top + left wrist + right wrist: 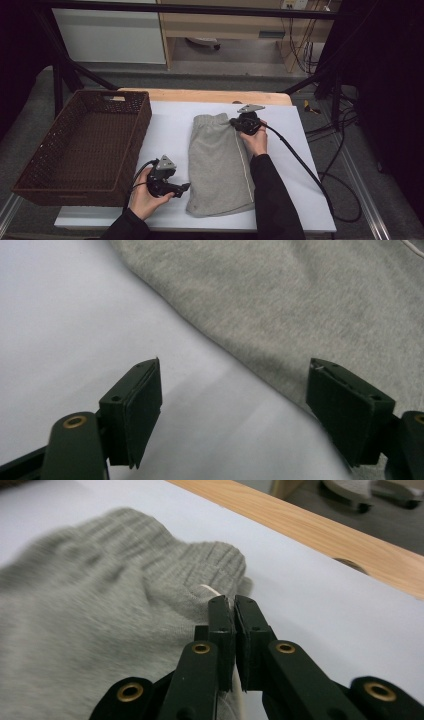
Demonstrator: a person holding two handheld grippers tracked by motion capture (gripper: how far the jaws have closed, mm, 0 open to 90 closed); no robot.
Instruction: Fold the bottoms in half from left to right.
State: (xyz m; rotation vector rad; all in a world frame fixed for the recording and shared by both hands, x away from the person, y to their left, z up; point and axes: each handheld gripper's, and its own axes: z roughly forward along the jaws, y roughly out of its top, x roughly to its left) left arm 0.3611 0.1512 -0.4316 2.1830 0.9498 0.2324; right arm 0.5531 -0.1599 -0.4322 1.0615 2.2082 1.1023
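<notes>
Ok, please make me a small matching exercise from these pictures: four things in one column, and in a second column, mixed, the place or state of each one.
Things:
1. left gripper
2. right gripper
3. grey shorts
4. brown wicker basket

Places or states:
A. lies flat on the white sheet in the middle of the table
B. jaws shut on the cloth near the ribbed waistband
C. stands at the left edge of the table, nothing in it
D. jaws open over the white sheet, beside the edge of the cloth

Pairs: 1-D, 2-B, 3-A, 4-C
</notes>
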